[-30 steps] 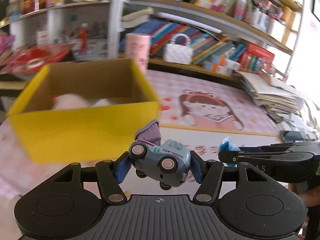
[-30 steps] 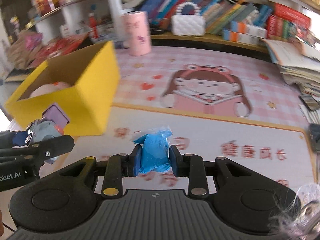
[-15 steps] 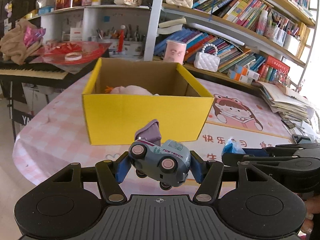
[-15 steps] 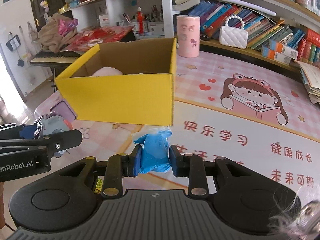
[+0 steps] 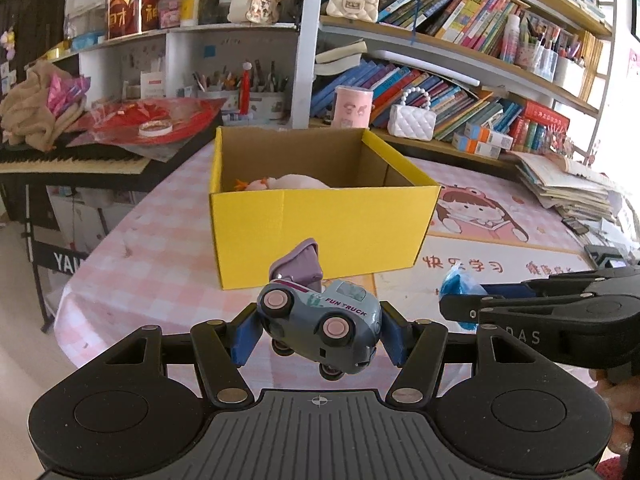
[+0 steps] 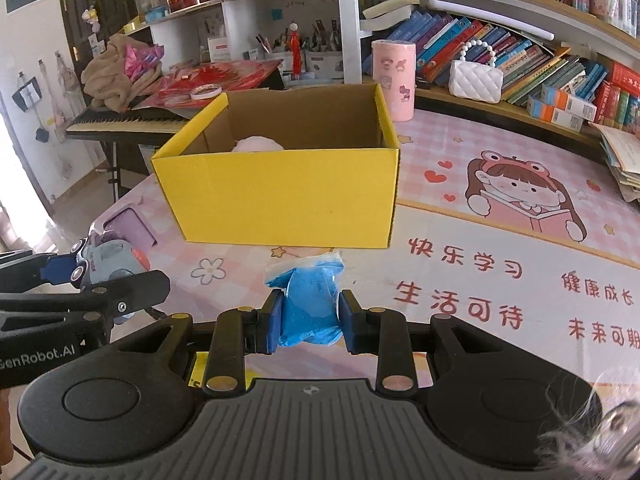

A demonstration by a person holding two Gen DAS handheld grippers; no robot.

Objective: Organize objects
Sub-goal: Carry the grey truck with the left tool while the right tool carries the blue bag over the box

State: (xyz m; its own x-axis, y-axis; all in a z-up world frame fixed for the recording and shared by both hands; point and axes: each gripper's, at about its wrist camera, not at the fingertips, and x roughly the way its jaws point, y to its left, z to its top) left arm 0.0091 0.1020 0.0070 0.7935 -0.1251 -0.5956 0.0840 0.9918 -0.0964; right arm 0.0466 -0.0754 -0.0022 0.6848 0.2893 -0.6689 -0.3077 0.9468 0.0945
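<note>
Between the left gripper's [image 5: 318, 334] pads a grey toy truck [image 5: 320, 326] lies crosswise, tilted wheels-up; ahead, the yellow box [image 5: 320, 226]; the right gripper [image 6: 308, 316] clamps a blue bag [image 6: 310, 300].

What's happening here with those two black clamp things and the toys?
A person is tidying up with a handheld gripper in each hand. The left gripper is clamped on a toy truck, and the right gripper is clamped on a blue bag. Both are held in the air in front of an open yellow box on the table, which already holds a pink plush.
</note>
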